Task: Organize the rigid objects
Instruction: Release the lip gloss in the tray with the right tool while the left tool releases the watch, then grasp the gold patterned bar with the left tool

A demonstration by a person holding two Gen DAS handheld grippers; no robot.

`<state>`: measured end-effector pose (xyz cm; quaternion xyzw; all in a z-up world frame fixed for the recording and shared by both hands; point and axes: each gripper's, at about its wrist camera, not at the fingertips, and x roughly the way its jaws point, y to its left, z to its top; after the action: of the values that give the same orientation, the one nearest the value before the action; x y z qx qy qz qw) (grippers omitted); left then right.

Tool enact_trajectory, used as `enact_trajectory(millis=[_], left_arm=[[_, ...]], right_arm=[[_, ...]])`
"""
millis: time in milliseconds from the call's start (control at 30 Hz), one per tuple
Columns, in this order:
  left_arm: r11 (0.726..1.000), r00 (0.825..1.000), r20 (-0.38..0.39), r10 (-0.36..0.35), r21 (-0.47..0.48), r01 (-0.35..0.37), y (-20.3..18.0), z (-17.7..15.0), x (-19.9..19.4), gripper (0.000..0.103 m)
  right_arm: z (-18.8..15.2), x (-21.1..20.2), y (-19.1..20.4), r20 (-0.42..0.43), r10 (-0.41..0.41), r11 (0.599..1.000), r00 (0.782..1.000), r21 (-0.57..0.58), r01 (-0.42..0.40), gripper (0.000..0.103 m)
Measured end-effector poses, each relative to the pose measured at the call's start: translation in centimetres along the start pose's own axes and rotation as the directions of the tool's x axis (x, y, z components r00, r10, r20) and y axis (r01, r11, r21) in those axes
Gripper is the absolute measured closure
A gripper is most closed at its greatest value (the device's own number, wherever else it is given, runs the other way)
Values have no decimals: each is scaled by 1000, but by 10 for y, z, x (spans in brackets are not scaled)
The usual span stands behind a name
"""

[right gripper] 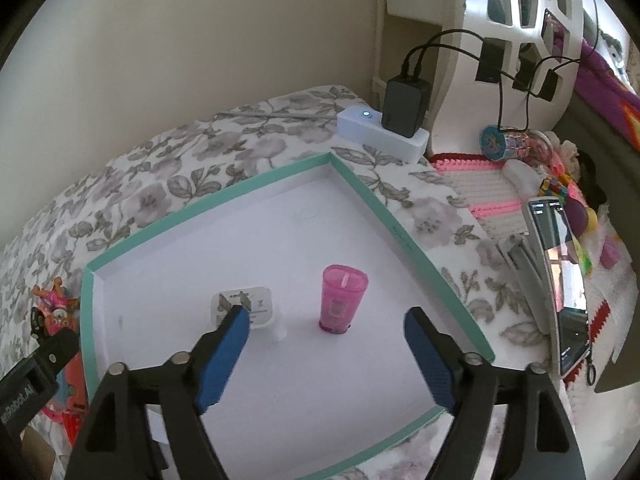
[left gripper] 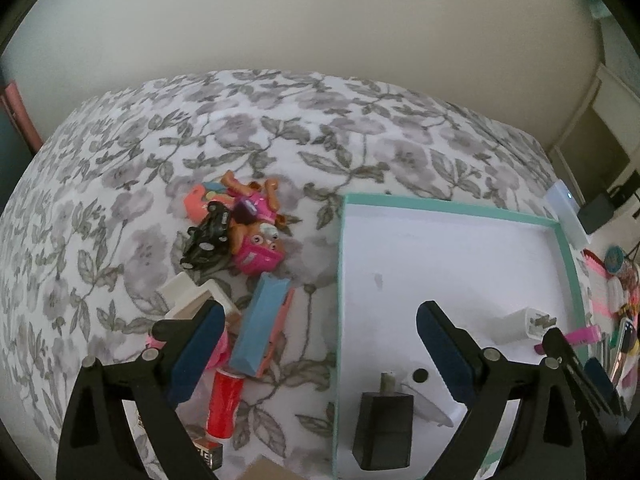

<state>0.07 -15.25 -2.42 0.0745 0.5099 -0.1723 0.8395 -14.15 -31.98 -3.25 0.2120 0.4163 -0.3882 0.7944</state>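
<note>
A shallow white tray with a teal rim (left gripper: 440,202) (right gripper: 208,216) lies on the floral cloth. In it are a white wall charger (left gripper: 528,323) (right gripper: 246,306), a black adapter (left gripper: 384,428) and an upright pink cup (right gripper: 343,298). My left gripper (left gripper: 320,340) is open and empty, straddling the tray's left rim. My right gripper (right gripper: 326,346) is open and empty above the tray, just in front of the cup and charger. Left of the tray lies a pile: black toy car (left gripper: 208,236), pink toy (left gripper: 256,248), blue box (left gripper: 262,324), red cylinder (left gripper: 225,408), white block (left gripper: 188,294).
A white power strip (right gripper: 380,134) with a black plug (right gripper: 404,106) sits past the tray's far corner. To the right lie a phone (right gripper: 560,280), a crochet mat (right gripper: 488,188) and small toys. A wall rises behind the table.
</note>
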Motion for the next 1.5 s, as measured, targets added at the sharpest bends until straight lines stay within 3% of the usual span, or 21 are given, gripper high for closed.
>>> enact_trajectory(millis=[133, 467, 633, 700, 800, 1000, 1133, 1300, 1400, 1500], left_arm=[[998, 1000, 7, 15, -53, -14, 13, 3, -2, 6], [990, 1000, 6, 3, -143, -3, 44, 13, -9, 6], [979, 999, 36, 14, -203, -7, 71, 19, -27, 6], [977, 998, 38, 52, -211, -43, 82, 18, -33, 6], [974, 996, 21, 90, -209, -83, 94, 14, -37, 6], [969, 994, -64, 89, -224, -101, 124, -2, -34, 6], [974, 990, -81, 117, -184, -130, 131, -13, -36, 6], [962, 980, -150, 130, -221, -161, 148, -25, -25, 6], [956, 968, -190, 162, -213, -202, 155, -30, -17, 6], [956, 959, -243, 143, -219, -198, 160, -38, -5, 6]], right_arm=[[0, -1, 2, 9, 4, 1000, 1000, -10, -4, 1], [3, -18, 15, 54, 45, 998, 998, -51, -42, 0], [6, -43, 38, 98, 129, 987, 987, -111, -118, 0], [3, -50, 49, 92, 185, 976, 978, -132, -172, 0], [-4, -56, 72, 60, 260, 952, 964, -183, -245, 0], [-25, -57, 108, -35, 338, 909, 940, -245, -336, 0], [-39, -69, 132, -51, 357, 872, 933, -340, -352, 0], [-58, -64, 155, -186, 421, 811, 888, -362, -460, 0], [-69, -62, 169, -232, 414, 784, 880, -401, -474, 0], [-82, -55, 181, -293, 399, 755, 869, -434, -492, 0]])
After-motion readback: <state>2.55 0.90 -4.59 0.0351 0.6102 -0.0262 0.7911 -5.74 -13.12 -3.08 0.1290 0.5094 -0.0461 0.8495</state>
